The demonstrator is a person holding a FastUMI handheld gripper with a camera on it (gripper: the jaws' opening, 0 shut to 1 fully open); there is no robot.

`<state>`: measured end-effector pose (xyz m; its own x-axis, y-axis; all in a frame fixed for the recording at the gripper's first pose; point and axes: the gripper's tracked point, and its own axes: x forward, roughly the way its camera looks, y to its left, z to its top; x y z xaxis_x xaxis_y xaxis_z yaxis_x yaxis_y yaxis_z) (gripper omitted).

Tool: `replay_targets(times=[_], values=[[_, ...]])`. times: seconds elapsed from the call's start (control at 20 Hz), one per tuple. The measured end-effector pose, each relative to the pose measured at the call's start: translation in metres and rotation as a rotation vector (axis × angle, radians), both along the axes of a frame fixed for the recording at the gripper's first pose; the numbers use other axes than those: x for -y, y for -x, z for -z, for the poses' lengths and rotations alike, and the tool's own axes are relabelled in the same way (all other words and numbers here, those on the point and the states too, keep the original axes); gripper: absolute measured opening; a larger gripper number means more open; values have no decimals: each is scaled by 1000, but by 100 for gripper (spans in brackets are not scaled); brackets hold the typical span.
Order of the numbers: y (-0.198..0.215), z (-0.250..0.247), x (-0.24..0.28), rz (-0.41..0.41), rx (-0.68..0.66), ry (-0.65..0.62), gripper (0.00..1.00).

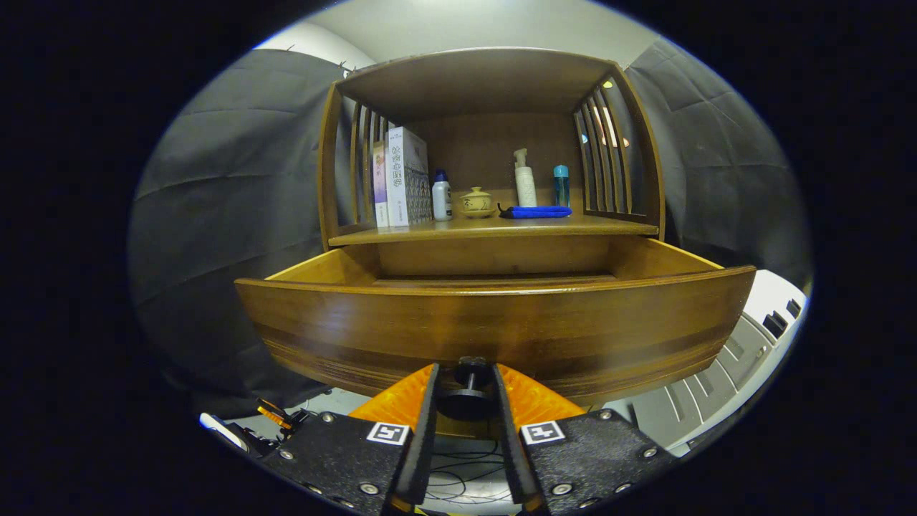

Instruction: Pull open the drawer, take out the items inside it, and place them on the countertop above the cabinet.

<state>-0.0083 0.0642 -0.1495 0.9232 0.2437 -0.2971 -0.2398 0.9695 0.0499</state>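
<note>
Gripper (466, 378) jaws closed on the drawer knob (469, 387). Drawer (494, 322) stands pulled out; its interior lies above and beyond the jaws, contents hidden behind the front panel.

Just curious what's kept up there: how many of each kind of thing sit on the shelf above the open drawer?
Books: 2
Bottles: 3
Lidded pot: 1
Blue cloth: 1
Total: 7
The gripper has its fingers either side of the drawer knob.

the box (408, 175) on the countertop (494, 228) bears print too small to read.
</note>
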Motion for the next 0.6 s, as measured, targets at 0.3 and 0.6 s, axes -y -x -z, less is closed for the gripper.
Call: replay_targets(times=[0.3, 0.6], values=[[7, -84, -7, -82, 229, -27, 81], [-25, -127, -4, -53, 233, -45, 93]])
